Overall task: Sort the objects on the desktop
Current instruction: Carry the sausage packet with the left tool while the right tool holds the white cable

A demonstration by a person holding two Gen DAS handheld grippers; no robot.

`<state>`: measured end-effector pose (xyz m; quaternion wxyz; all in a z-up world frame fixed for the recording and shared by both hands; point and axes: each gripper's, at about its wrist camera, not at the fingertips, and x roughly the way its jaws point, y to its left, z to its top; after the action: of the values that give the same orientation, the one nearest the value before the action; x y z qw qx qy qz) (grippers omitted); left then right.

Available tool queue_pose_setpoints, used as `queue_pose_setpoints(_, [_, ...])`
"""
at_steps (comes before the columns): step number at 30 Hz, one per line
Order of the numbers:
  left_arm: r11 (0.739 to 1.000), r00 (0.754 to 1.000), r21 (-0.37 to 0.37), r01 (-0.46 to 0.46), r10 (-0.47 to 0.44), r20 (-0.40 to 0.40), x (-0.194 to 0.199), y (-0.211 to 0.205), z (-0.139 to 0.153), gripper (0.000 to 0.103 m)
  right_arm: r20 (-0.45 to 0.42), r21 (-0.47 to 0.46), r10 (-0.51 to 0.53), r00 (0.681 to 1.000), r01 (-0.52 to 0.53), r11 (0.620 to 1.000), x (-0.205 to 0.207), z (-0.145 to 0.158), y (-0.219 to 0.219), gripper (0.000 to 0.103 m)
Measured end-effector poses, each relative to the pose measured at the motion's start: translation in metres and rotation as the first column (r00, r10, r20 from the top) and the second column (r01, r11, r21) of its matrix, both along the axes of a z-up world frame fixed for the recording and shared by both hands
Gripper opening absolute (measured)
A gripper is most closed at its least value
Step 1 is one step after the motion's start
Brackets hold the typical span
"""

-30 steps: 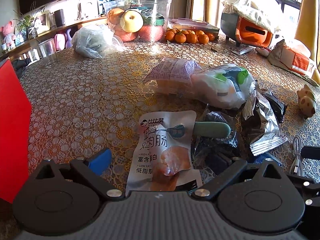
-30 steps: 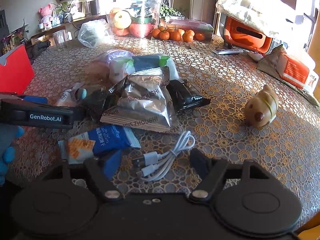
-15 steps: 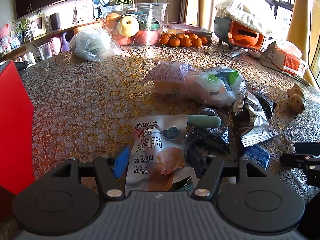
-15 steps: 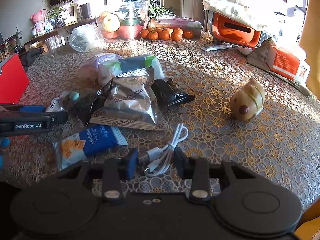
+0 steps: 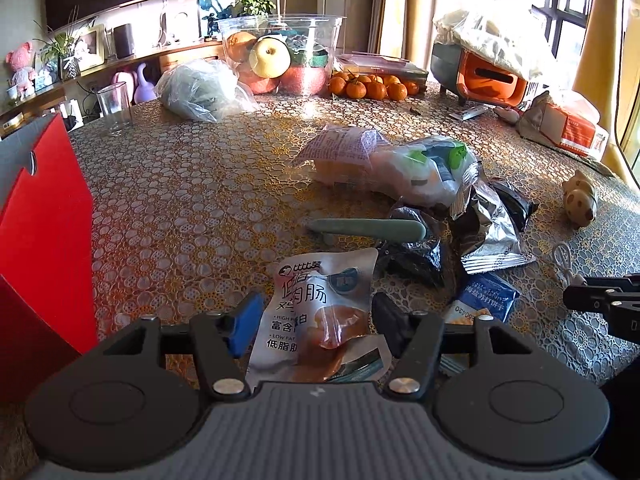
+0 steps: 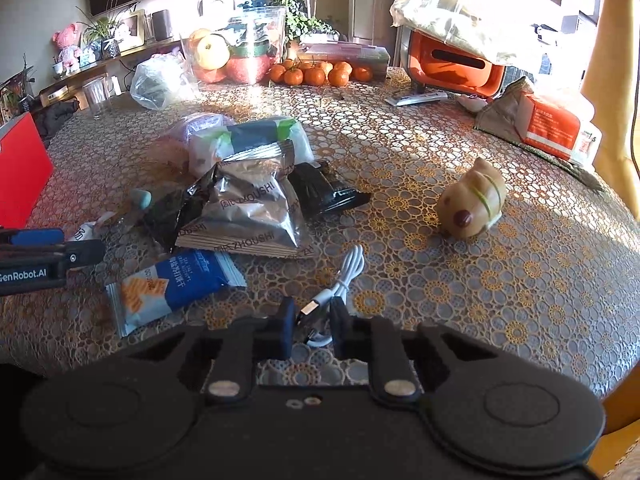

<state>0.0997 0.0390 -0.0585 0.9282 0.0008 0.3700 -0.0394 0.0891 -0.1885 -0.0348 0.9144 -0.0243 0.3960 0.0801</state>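
My left gripper [image 5: 316, 326] is shut on a white chicken sausage packet [image 5: 316, 312] and holds it lifted off the table. My right gripper [image 6: 312, 320] is shut on a coiled white USB cable [image 6: 344, 276], whose far loop trails onto the tablecloth. A heap of snacks lies mid-table: a silver foil bag [image 6: 248, 208], a black pouch [image 6: 324, 190], a blue cracker packet [image 6: 176, 284] and a green-and-white bag [image 5: 424, 168]. A green-handled tool [image 5: 368, 228] lies by the heap. A tan pig toy [image 6: 474, 204] stands to the right.
A red box [image 5: 36, 240] stands at the left edge. At the back are a glass [image 5: 114, 108], a bagged vegetable [image 5: 200, 90], a clear fruit tub [image 5: 280, 60], tangerines [image 5: 372, 88], an orange appliance [image 5: 488, 76] and a tissue pack [image 6: 548, 128].
Both grippers closed. The left one clamped the sausage packet and raised it, uncovering the green-handled tool. The right one closed on the white cable and drew it back.
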Motion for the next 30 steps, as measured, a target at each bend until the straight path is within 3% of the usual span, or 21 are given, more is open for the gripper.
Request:
queue_pose_setpoints(9, [1.000, 0.999, -0.023, 0.002, -0.001, 0.035, -0.015, 0.000, 0.022, 0.060, 0.057, 0.000, 0.004, 0.998, -0.004, 1.000, -0.011, 0.020, -0.002, 0.015])
queue_pose_setpoints(13, [1.000, 0.999, -0.019, -0.001, 0.002, 0.046, -0.020, 0.001, 0.029, 0.060, 0.079, -0.054, 0.020, 0.997, -0.016, 0.998, -0.014, 0.023, 0.004, 0.015])
queue_pose_setpoints(18, [1.000, 0.998, -0.023, -0.011, 0.012, 0.059, -0.027, 0.006, 0.039, 0.060, 0.090, -0.030, 0.020, 0.996, -0.018, 0.999, -0.018, 0.032, 0.005, 0.015])
queue_pose_setpoints(30, [0.996, 0.989, -0.027, -0.082, 0.085, 0.119, -0.054, 0.034, 0.078, 0.060, 0.171, 0.011, 0.163, 0.972, -0.167, 0.986, -0.032, 0.076, 0.050, 0.014])
